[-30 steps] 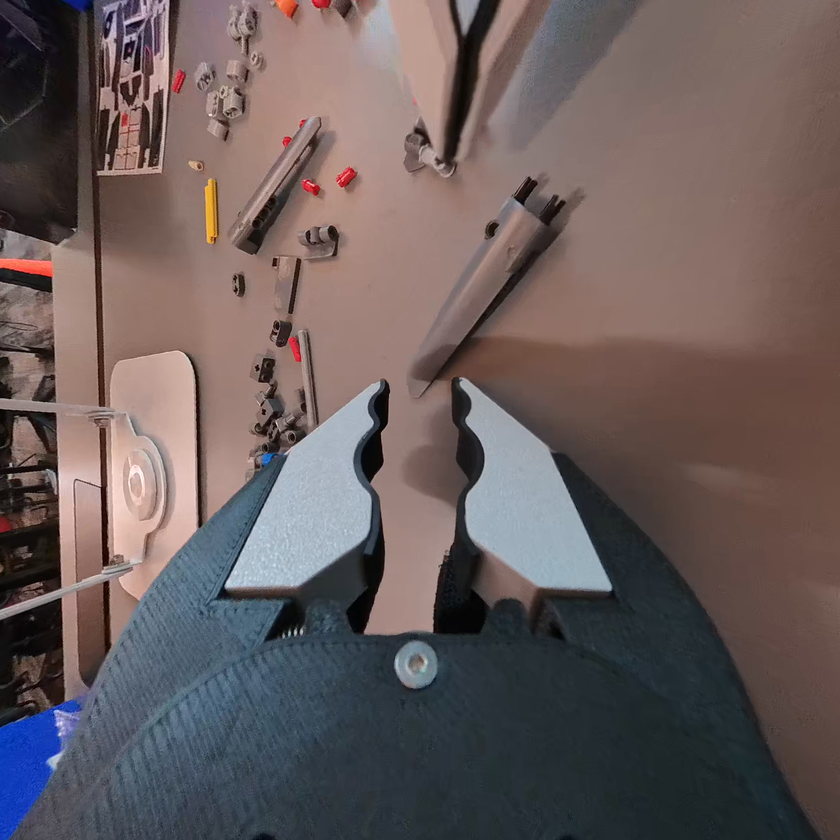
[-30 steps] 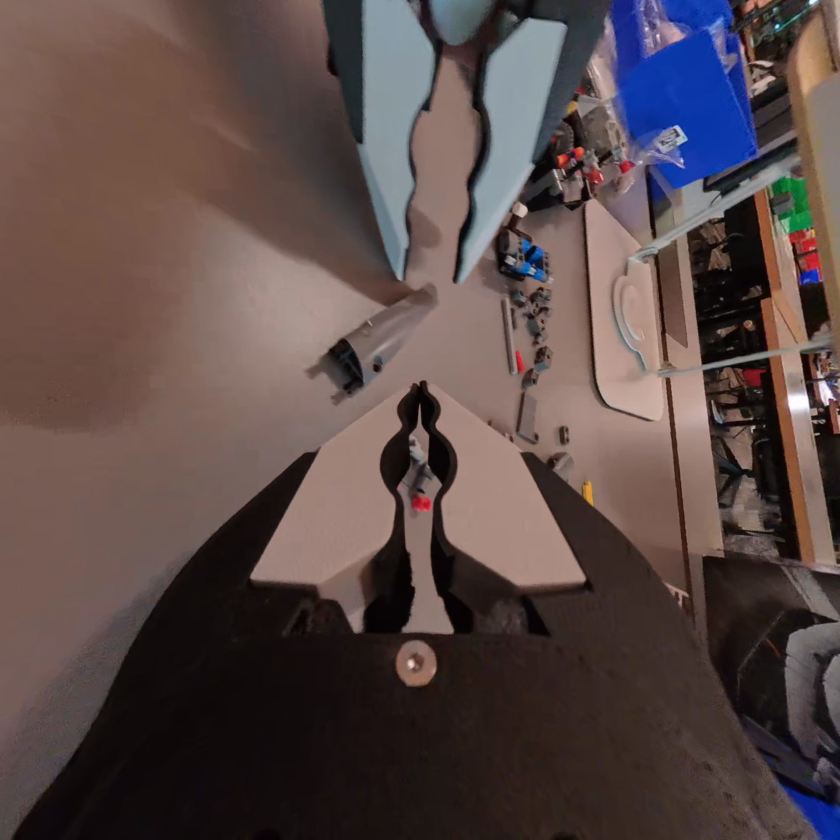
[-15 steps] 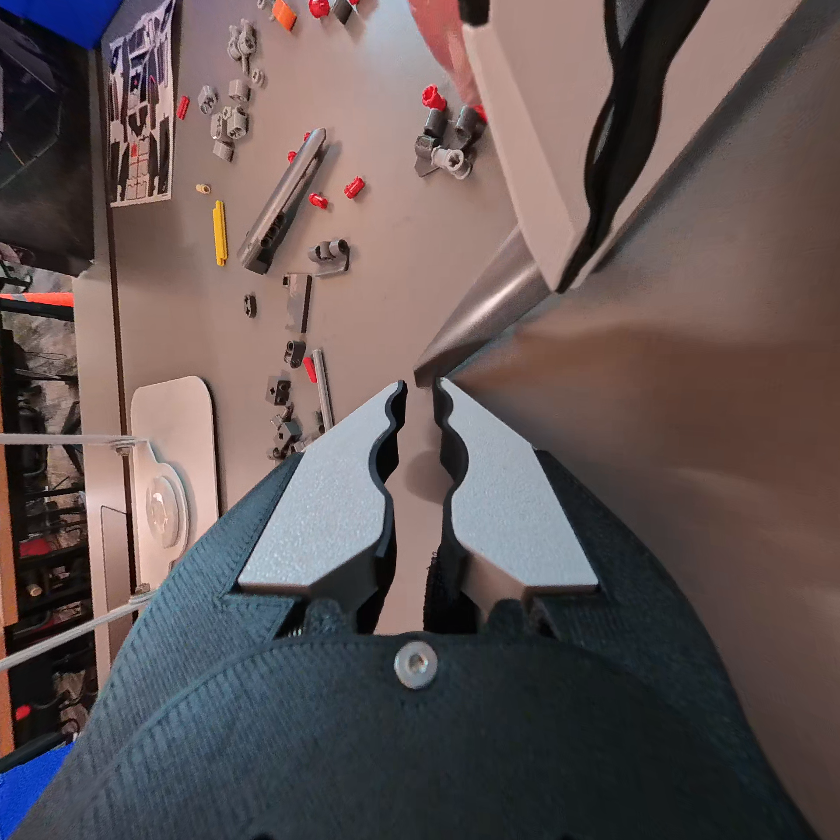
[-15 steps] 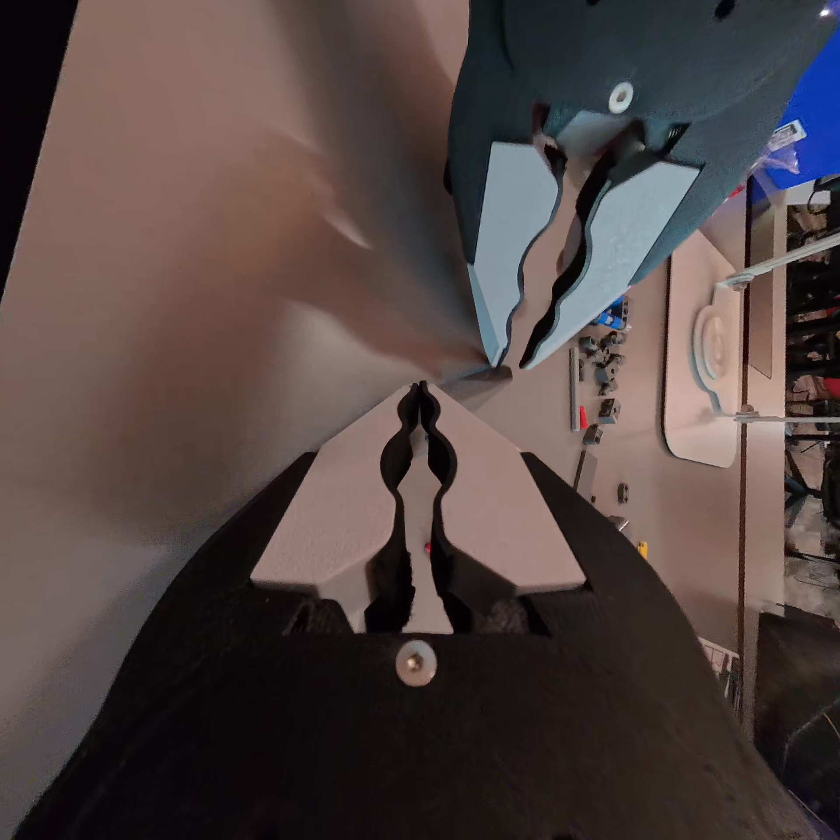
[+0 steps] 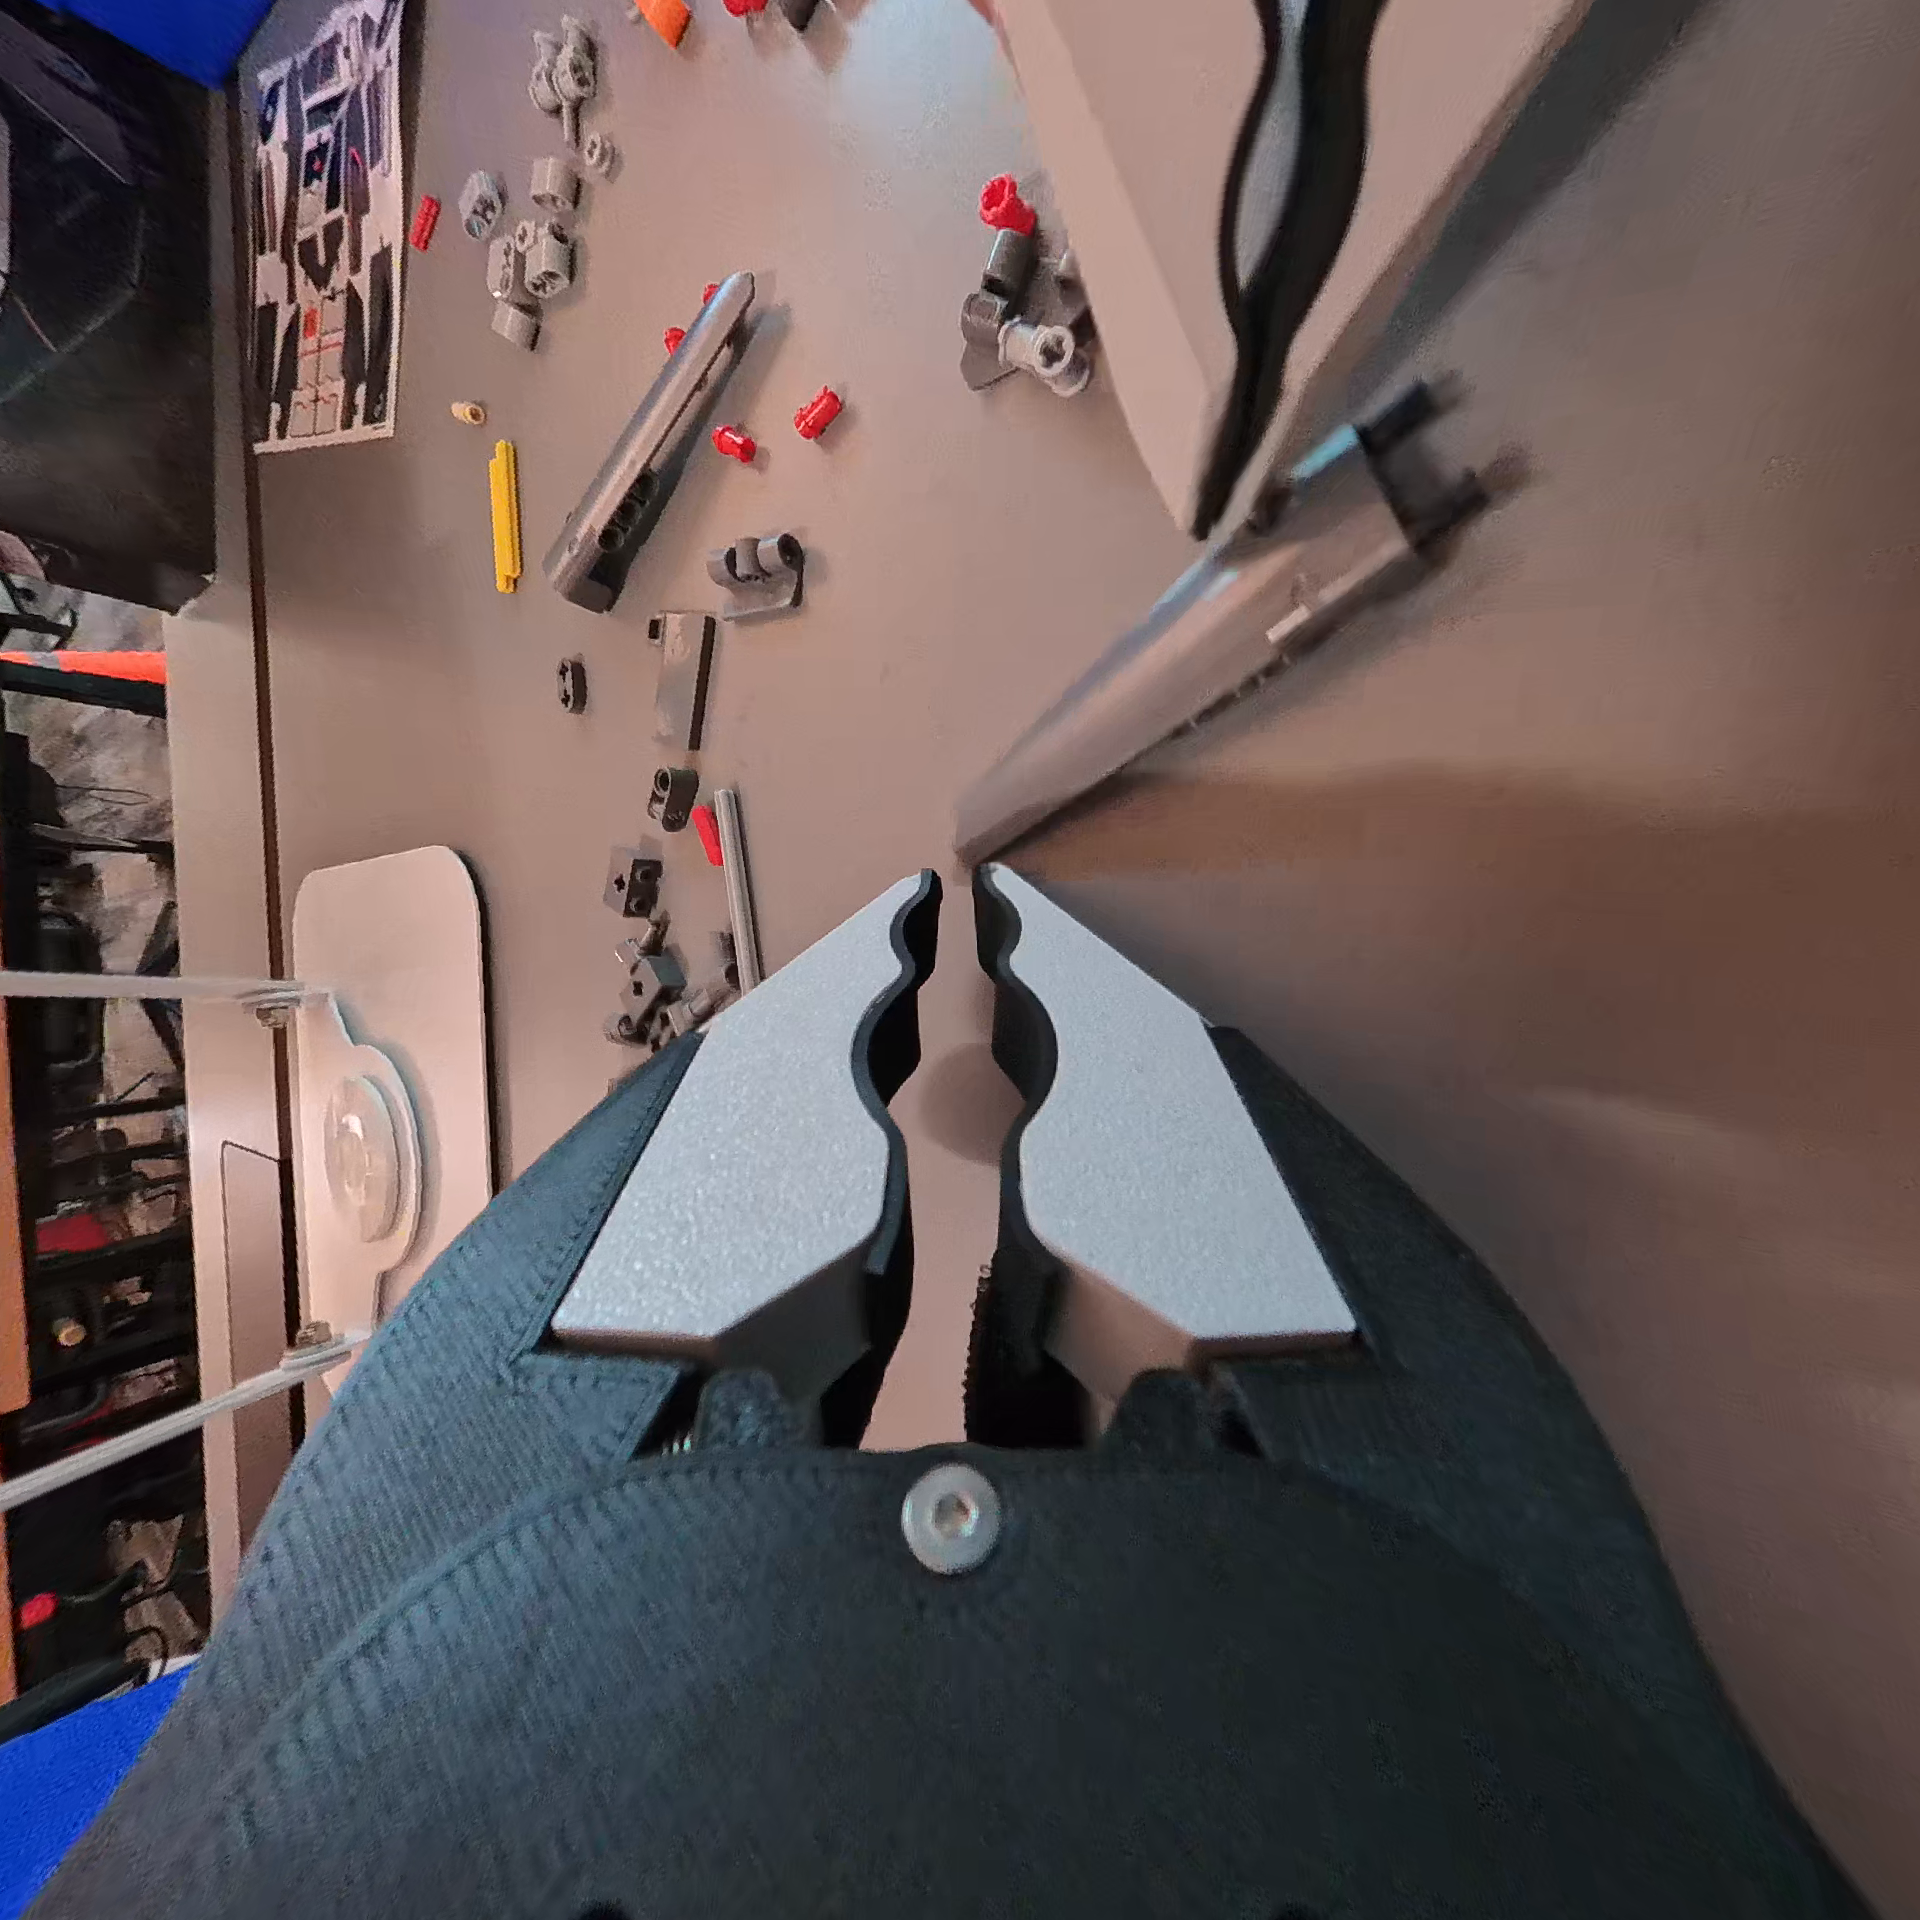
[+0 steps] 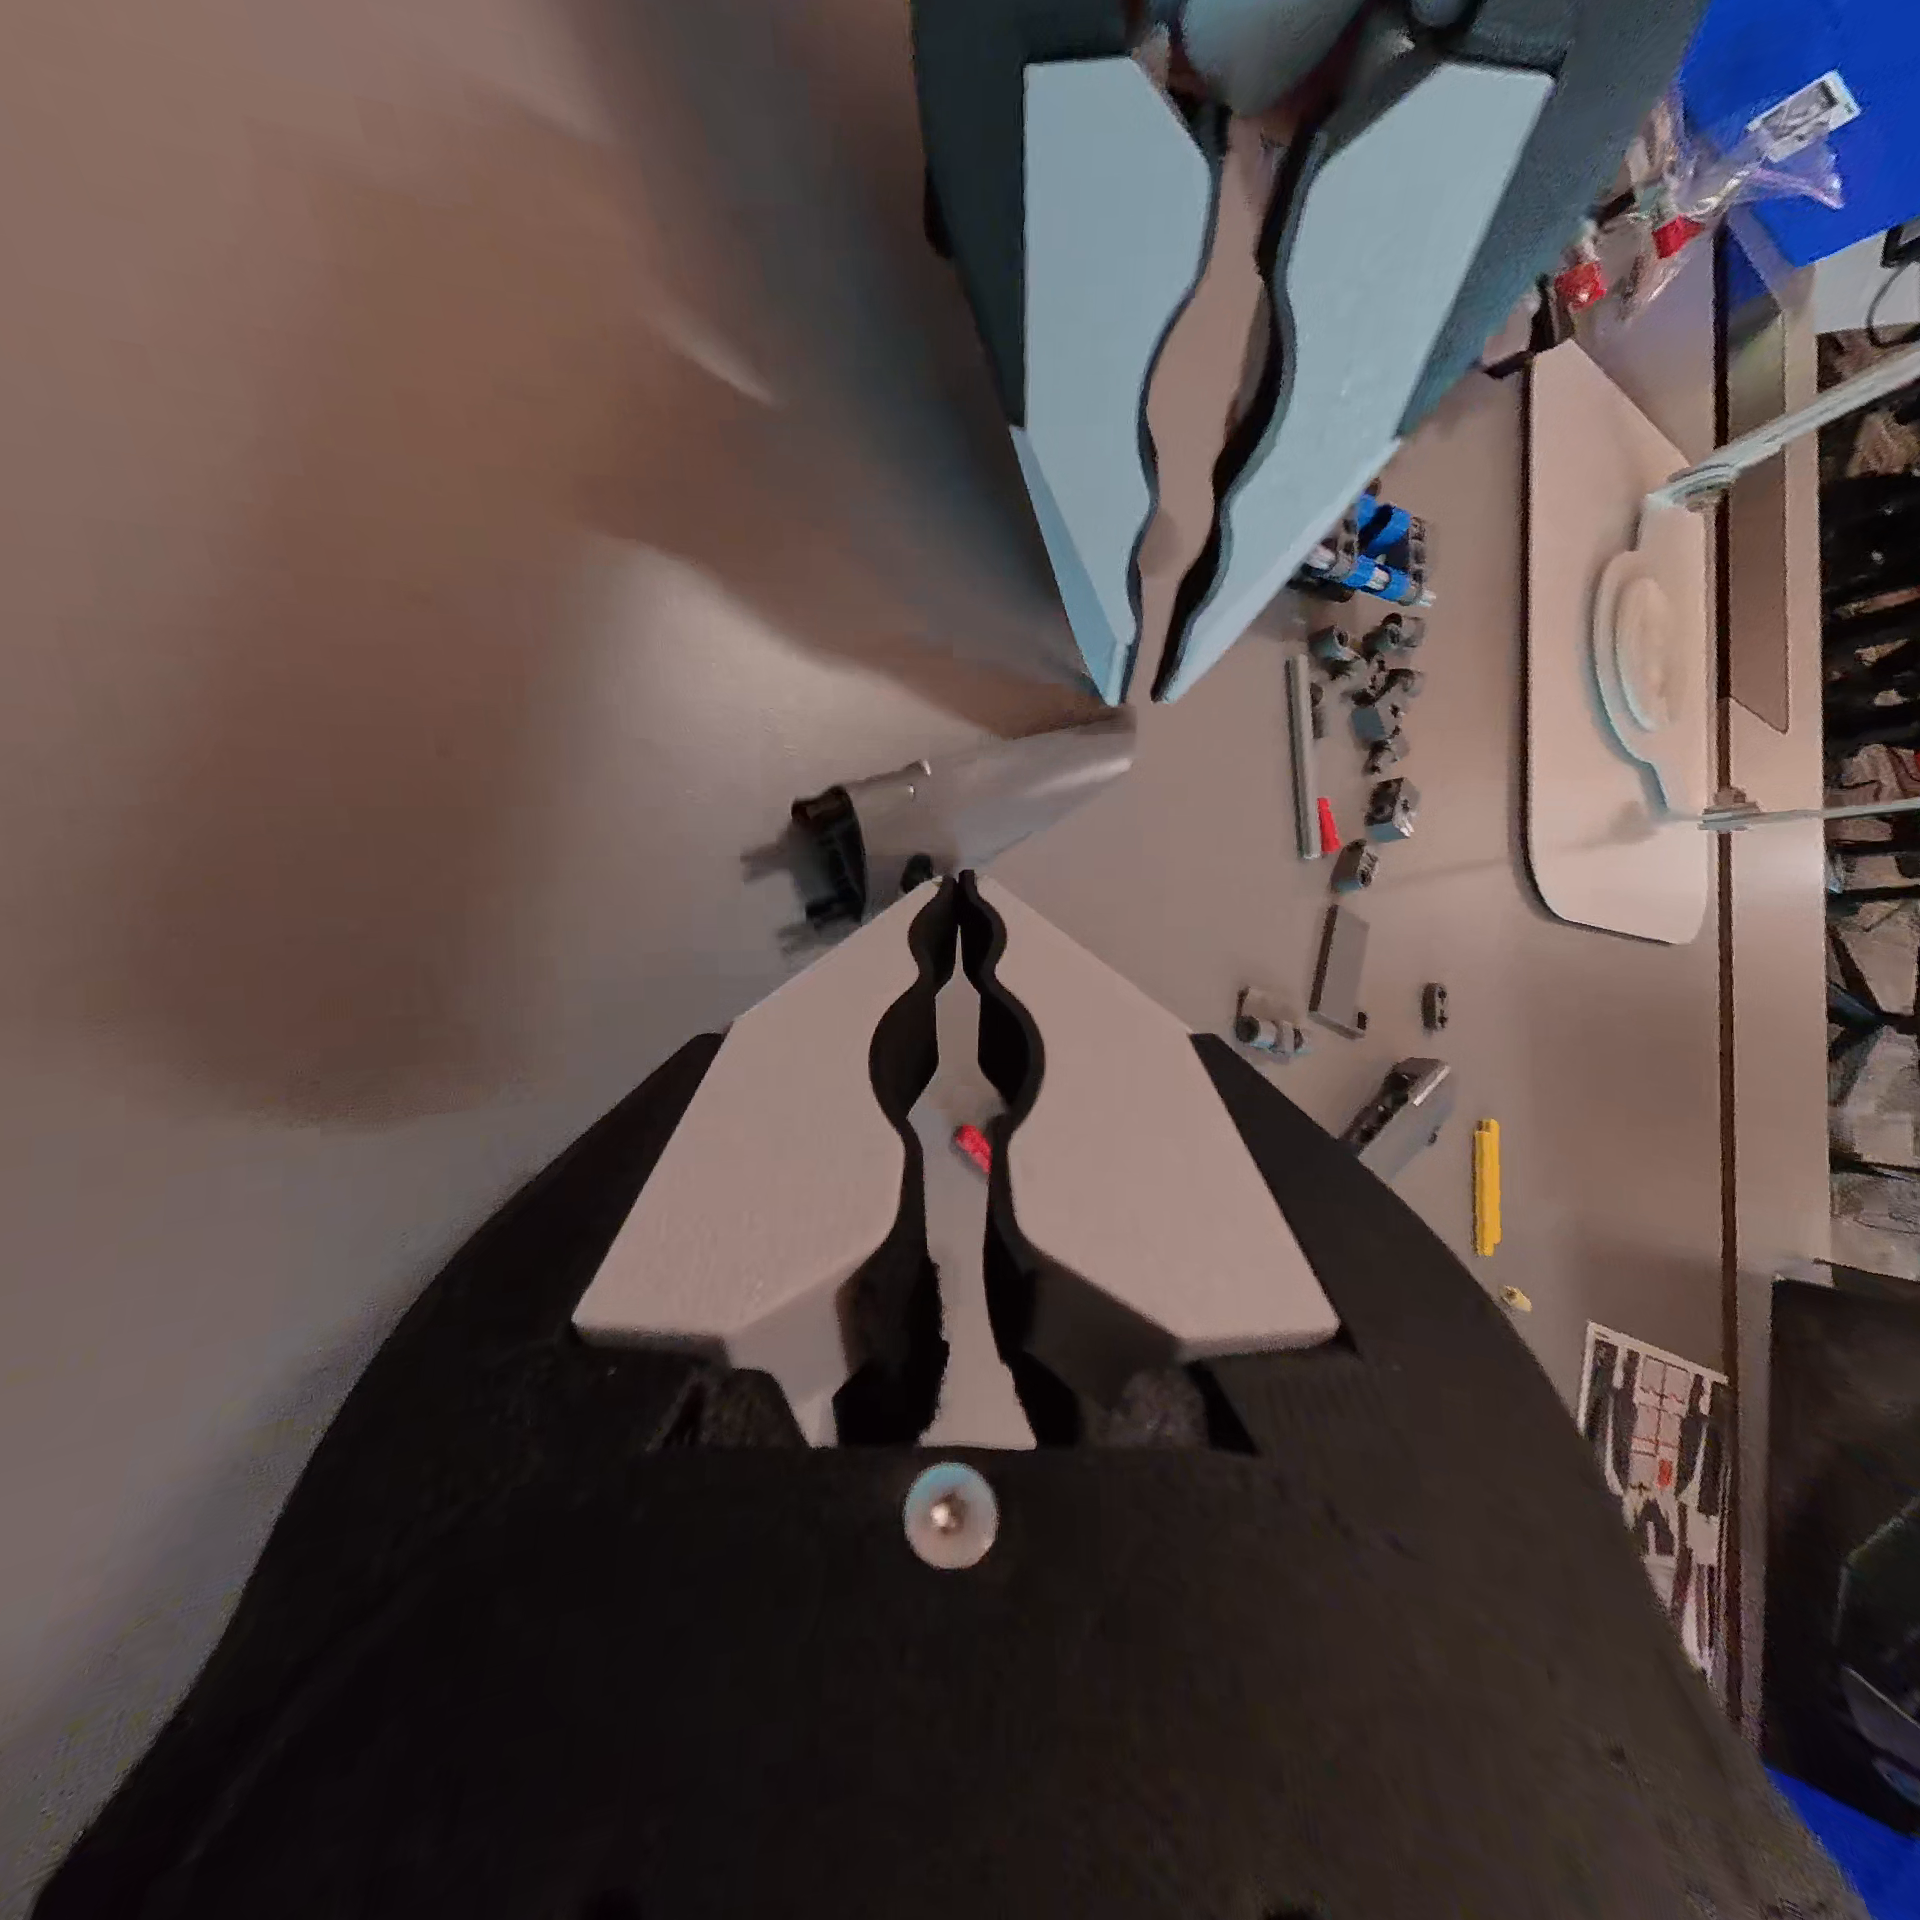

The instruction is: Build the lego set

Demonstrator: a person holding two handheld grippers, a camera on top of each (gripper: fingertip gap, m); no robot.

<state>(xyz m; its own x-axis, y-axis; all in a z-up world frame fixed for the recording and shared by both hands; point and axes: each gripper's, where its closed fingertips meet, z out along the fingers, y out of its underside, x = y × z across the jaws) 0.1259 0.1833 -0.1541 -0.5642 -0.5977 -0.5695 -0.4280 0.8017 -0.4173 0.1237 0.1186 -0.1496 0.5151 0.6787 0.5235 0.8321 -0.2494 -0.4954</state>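
Observation:
A long grey tapered lego panel (image 5: 1195, 665) lies on the brown table, with black pins (image 5: 1423, 416) at its wide end. My left gripper (image 5: 958, 881) is closed down on the panel's narrow tip, with only a thin gap between its fingers. In the right wrist view the left gripper (image 6: 1138, 694) sits right over that tip of the panel (image 6: 997, 790). My right gripper (image 6: 956, 881) is shut, tips touching, with nothing seen between them. It is beside the panel's black pin end (image 6: 831, 842). It also shows in the left wrist view (image 5: 1210, 525).
Loose parts lie to the left: a long grey beam (image 5: 655, 457), a yellow axle (image 5: 505, 516), red pins (image 5: 818, 412), a grey connector cluster (image 5: 1023, 332) and small dark pieces (image 5: 644, 987). A sticker sheet (image 5: 327, 229) and a white stand base (image 5: 390, 935) lie near the edge. There is about 7 centimeters between the tips of the two grippers.
My left gripper has closed from open to a thin gap at the panel's tip. My right gripper came in over the panel's pin end, then eased back a little, staying shut.

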